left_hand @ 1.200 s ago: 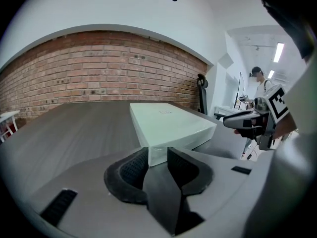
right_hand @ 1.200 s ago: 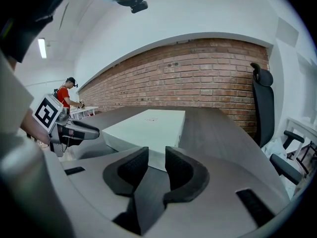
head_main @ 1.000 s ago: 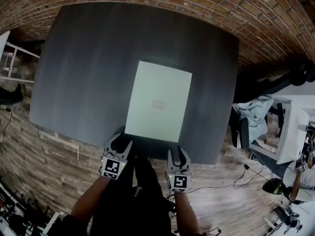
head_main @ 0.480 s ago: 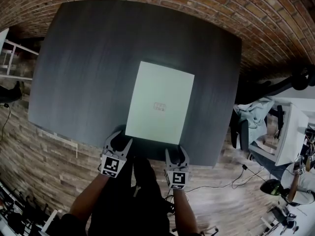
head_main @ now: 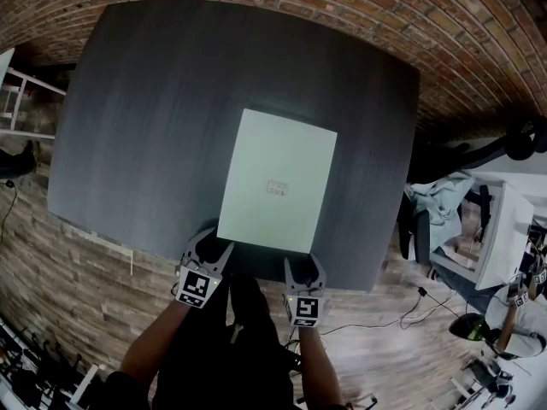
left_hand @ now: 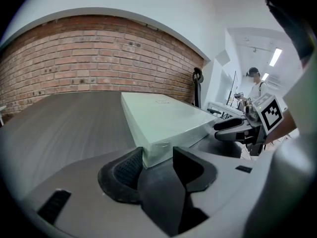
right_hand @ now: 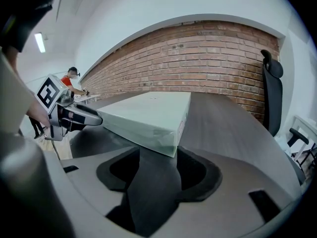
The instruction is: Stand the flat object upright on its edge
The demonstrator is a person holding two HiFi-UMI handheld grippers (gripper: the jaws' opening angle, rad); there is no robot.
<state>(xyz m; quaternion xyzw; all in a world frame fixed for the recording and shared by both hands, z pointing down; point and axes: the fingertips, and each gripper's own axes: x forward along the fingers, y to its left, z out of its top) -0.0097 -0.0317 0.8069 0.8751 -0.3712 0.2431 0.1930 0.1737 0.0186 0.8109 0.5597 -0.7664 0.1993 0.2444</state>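
A pale green flat box [head_main: 275, 182] lies flat on the dark grey table [head_main: 154, 101], its short side toward me. My left gripper [head_main: 208, 248] sits at the near left corner. Its jaws are opening, with that corner [left_hand: 163, 118] between the fingers [left_hand: 124, 170]. My right gripper [head_main: 305, 269] sits at the near right corner. Its jaws are also opening, with the box's corner [right_hand: 148, 115] reaching in between them. Each gripper shows in the other's view, the right gripper [left_hand: 237, 130] and the left gripper [right_hand: 74, 117], both low at the table's near edge.
The table's near edge runs just under both grippers. A brick wall [head_main: 342, 7] lies beyond the far side. A black office chair [right_hand: 270, 83] and a white desk [head_main: 504, 229] stand to the right. A person [left_hand: 255, 83] stands in the background.
The right gripper has edged forward and a little left to the box's near right corner, and its jaws look wider. The left gripper has barely moved.
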